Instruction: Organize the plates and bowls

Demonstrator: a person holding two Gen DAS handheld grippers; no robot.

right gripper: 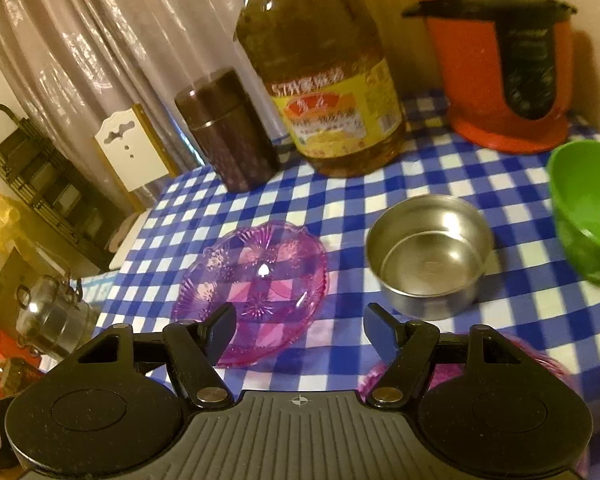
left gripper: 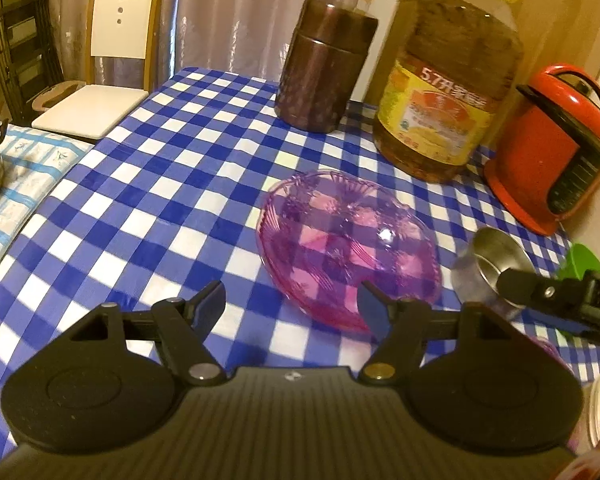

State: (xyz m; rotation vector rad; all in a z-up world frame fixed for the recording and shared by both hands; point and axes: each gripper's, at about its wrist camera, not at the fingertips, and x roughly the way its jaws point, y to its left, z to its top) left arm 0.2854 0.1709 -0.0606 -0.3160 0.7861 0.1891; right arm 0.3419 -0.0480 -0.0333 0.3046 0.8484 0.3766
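Observation:
A clear purple plastic plate lies on the blue-and-white checked tablecloth; it also shows in the right wrist view. My left gripper is open and empty, its right finger at the plate's near rim. A steel bowl stands right of the plate, seen also in the left wrist view. A green bowl sits at the far right. My right gripper is open and empty, just short of the plate and steel bowl. A second purple dish lies partly hidden under its right finger.
A dark brown canister, a large oil bottle and a red cooker stand along the back. A white chair stands beyond the table's far left corner. A metal kettle sits off the left edge.

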